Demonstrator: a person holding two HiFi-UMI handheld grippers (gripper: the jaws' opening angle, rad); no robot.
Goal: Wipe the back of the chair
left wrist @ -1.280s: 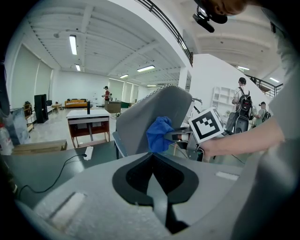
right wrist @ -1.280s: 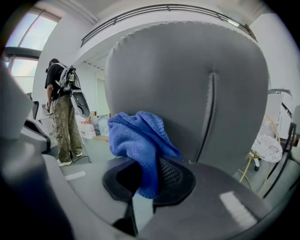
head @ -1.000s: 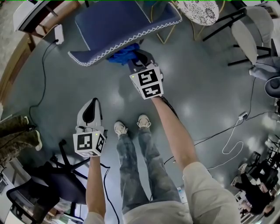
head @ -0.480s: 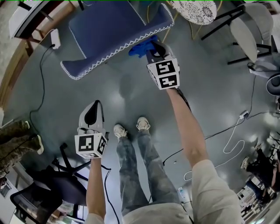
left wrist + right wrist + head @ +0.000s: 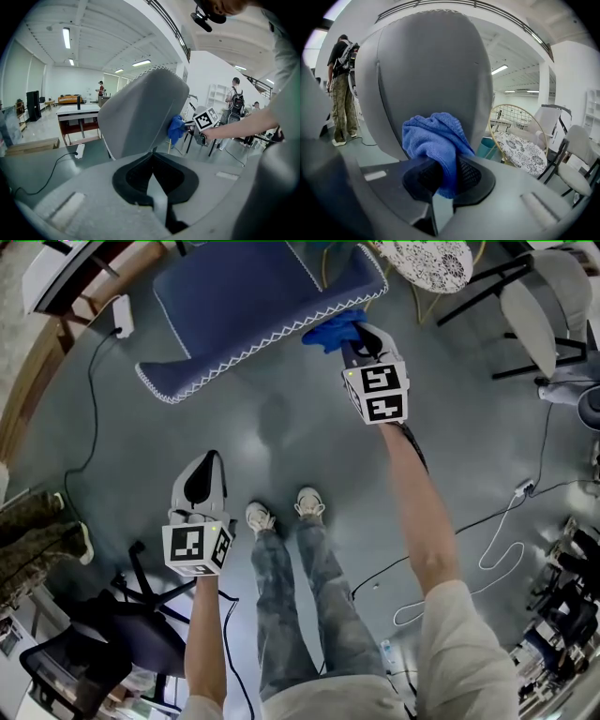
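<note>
The chair (image 5: 253,296) has a blue-grey padded back with white zigzag trim; its back fills the right gripper view (image 5: 426,75) and shows in the left gripper view (image 5: 140,112). A blue cloth (image 5: 335,331) (image 5: 436,145) (image 5: 176,129) is pressed against the right end of that back. My right gripper (image 5: 354,338) (image 5: 443,180) is shut on the cloth. My left gripper (image 5: 200,479) (image 5: 152,161) hangs low and to the left, well short of the chair, its jaws closed together with nothing in them.
A round wire-frame seat with a patterned cushion (image 5: 422,261) (image 5: 520,150) stands just right of the chair. A black office chair (image 5: 103,638) is at lower left, white chairs (image 5: 539,306) at right. Cables (image 5: 487,531) run over the grey floor. People stand nearby (image 5: 340,89).
My right gripper has slid the blue cloth rightward along the chair back, from near its middle to its right end. The left gripper has stayed put.
</note>
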